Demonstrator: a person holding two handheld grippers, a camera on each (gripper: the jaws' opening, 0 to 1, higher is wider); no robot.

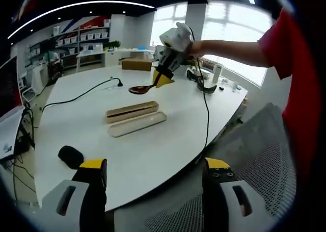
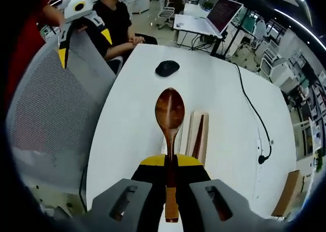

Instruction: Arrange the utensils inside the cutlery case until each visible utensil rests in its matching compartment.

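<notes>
Right gripper (image 2: 170,165): jaws clamped on wooden spoon (image 2: 169,112) handle, bowl held forward above white table (image 2: 132,114). Left gripper (image 1: 155,165): jaws wide apart, holding nothing, at table's near edge. Cutlery case (image 1: 133,111) and its lid (image 1: 137,124) lie mid-table, bare surface all round. Black mouse (image 1: 71,156) near edge; mesh chair (image 1: 254,160) alongside; office shelves behind.

White table (image 1: 168,135) (case (image 1: 133,111), lid (image 1: 137,124), mouse (image 1: 70,156))
</notes>
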